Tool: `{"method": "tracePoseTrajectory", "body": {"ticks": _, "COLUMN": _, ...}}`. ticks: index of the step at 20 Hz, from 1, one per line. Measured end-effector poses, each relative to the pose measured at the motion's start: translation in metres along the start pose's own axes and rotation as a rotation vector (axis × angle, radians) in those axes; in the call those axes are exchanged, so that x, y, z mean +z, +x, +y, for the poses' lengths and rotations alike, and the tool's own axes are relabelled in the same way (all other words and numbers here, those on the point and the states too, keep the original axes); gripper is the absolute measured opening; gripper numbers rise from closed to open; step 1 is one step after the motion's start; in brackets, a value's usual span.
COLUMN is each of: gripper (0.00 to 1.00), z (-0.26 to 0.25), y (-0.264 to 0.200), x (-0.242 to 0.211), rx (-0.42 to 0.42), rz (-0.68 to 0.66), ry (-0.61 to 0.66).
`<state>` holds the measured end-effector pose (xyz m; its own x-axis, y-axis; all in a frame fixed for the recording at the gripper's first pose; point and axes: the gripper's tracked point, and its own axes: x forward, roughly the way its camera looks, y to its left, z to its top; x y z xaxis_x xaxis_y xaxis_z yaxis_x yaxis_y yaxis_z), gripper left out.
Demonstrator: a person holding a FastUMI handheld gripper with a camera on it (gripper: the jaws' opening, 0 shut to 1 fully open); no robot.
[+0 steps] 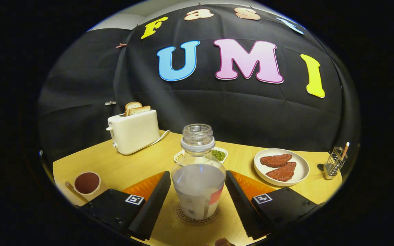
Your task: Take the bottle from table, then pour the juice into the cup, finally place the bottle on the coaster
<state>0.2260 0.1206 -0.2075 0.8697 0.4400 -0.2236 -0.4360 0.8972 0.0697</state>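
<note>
A black cloth wall backs a pale wooden table [132,167]. Toward its far left corner stands a toaster [133,135] with bread; a plate [301,171] of two meat patties lies toward the right edge, and a cup [87,182] of dark drink sits at the near left edge. The bottle [198,177], clear, uncapped and part-filled with pale juice, stands on a round coaster [183,214] near the front edge, between the fingers of the gripper [197,205], which are released and spread, touching nothing. It looks rigid, smooth, likely slippery and bottom-heavy; grasp the wide body low.
</note>
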Motion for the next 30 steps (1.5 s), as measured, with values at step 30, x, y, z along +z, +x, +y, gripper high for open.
{"method": "tracePoseTrajectory", "body": {"ticks": 30, "gripper": 0.98, "z": -0.071, "y": -0.368, "x": 0.164, "rx": -0.503, "rz": -0.227, "ry": -0.042}}
